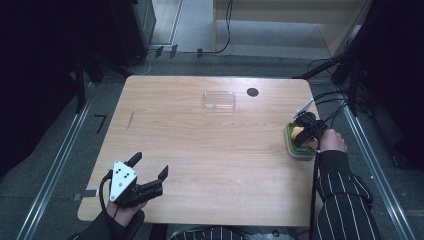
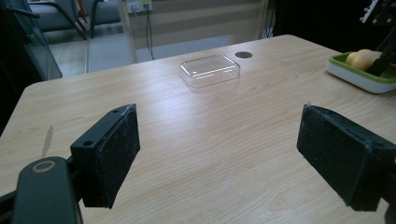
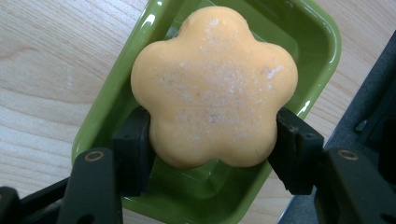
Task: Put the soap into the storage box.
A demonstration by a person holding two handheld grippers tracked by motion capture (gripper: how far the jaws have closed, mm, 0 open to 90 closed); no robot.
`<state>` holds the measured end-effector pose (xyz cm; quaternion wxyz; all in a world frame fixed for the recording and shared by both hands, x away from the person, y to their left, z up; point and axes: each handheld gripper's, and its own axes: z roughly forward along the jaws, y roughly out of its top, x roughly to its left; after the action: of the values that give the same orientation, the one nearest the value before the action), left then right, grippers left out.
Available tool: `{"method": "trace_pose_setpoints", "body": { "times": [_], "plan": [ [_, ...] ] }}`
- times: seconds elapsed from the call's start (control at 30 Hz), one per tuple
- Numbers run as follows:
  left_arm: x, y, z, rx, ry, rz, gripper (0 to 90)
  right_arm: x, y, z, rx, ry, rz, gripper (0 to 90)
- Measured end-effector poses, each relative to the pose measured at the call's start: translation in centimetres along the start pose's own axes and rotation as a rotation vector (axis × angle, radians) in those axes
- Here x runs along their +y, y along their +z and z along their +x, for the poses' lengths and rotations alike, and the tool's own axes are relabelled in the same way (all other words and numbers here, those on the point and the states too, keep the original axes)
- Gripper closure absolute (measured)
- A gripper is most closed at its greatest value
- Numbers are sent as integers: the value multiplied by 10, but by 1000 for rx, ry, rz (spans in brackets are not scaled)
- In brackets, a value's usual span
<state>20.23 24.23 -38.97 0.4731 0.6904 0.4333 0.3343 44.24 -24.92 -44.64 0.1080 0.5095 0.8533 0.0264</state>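
Right gripper view: flower-shaped soap [image 3: 215, 86], five rounded lobes, matte pale orange with a whitish powdery bloom, gripped between the black jaws of the right gripper [image 3: 212, 142], one pad on each flank. Soap sits over the green dish [image 3: 322, 46], a glossy rounded-rectangle tray on the wood-grain surface [image 3: 42, 70].

High view: green dish [image 1: 290, 142] has a white outer base, lying at the right edge of the surface [image 1: 200, 150]; right gripper [image 1: 302, 131] above it. Clear plastic lid [image 1: 219, 100], rectangular with rounded corners, lies well apart from the dish, toward the far edge. Left gripper [image 1: 150, 167] is far from the dish at the near left corner, jaws spread wide, holding nothing.

Left gripper view: rough black pad faces, lid [image 2: 209, 70] beyond them.
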Motion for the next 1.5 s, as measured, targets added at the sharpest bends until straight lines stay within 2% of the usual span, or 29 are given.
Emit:
{"method": "trace_pose_setpoints", "body": {
  "times": [0.53, 1.13, 1.23, 1.27, 1.33, 1.37, 1.5],
  "plan": [
    [0, 0, 0, 0, 0, 0, 137, 1, 3, 1, -14, -4, 15, 391],
    [1, 1, 0, -3, 6, 1, 137, -1, 1, 1, -5, -5, 9, 353],
    [1, 1, 0, -2, 5, 3, 137, -2, -3, 1, -9, 4, -4, 308],
    [1, 1, 0, -3, 4, 0, 137, -3, -6, 2, -6, 11, -9, 267],
    [0, 1, 0, -2, 4, 0, 137, -3, -7, 2, -7, 10, -14, 252],
    [0, 1, 0, -2, 4, 0, 137, -4, -10, 3, -15, 27, -13, 209],
    [0, 0, 0, -1, 4, 0, 137, -5, -15, 5, -8, 31, -25, 159]
  ]
}}
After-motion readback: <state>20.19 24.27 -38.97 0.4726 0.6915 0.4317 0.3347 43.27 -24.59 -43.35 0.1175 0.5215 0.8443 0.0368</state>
